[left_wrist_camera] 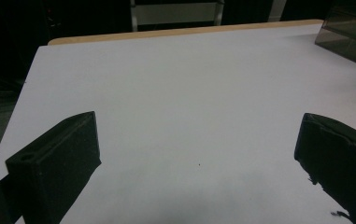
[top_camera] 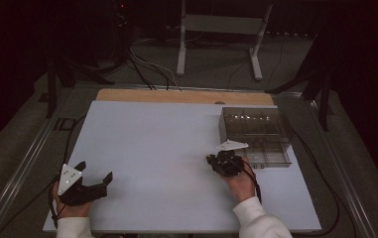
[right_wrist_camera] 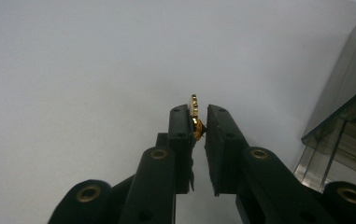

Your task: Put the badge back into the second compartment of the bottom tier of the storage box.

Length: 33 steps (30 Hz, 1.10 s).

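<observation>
High view: the right gripper (top_camera: 224, 162) sits just beside the smoky clear compartment box (top_camera: 256, 136), which lies at about one o'clock from it, near the right edge of the pale surface (top_camera: 161, 148). The left gripper (top_camera: 93, 179) rests well apart at the near left corner, so the right hand is plainly the nearer one to the box. What the right gripper carries is too small to make out from up here.

Left gripper view: the left gripper (left_wrist_camera: 196, 149) has its jaws spread wide with nothing between them — just bare surface. A corner of the compartment box (left_wrist_camera: 348, 39) shows far off at about two o'clock.

Right gripper view: the right gripper (right_wrist_camera: 197, 122) has its jaws nearly closed, pinching a small gold toothed piece (right_wrist_camera: 195, 112), something like a tiny gear or charm, held on edge so its rim pokes up past the tips at twelve o'clock. The compartment box (right_wrist_camera: 348, 100) stands at about three o'clock from the jaws, its wall close by and its dividers visible through the plastic. Judging from this, the coming move turns on carrying the piece rightward and up over that wall — which compartment it is meant for, I cannot tell.
</observation>
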Motion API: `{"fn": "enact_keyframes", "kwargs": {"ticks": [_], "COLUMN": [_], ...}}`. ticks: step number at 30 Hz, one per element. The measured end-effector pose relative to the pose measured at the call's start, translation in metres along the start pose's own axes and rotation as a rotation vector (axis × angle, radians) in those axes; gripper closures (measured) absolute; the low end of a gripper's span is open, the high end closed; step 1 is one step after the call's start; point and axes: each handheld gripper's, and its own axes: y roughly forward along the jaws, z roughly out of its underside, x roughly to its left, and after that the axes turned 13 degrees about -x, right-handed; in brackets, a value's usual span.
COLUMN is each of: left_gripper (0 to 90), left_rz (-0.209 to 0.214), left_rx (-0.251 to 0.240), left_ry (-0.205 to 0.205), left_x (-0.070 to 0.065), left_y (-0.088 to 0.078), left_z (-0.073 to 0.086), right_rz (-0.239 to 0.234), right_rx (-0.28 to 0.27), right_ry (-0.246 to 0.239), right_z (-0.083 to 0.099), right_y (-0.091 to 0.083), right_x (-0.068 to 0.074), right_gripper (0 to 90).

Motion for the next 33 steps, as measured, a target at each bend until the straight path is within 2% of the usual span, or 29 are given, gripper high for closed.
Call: {"fn": "enact_keyframes", "kwargs": {"ticks": [33], "left_gripper": [0.7], "left_rz": [0.001], "left_rx": [0.001], "left_ry": [-0.001], "left_x": [0.0], "left_y": [0.0], "left_z": [0.0], "right_rz": [0.021], "right_rx": [-0.062], "right_ry": [0.056], "right_z": [-0.005], "right_y": [-0.018], "right_x": [-0.016], "right_gripper": [81.1]}}
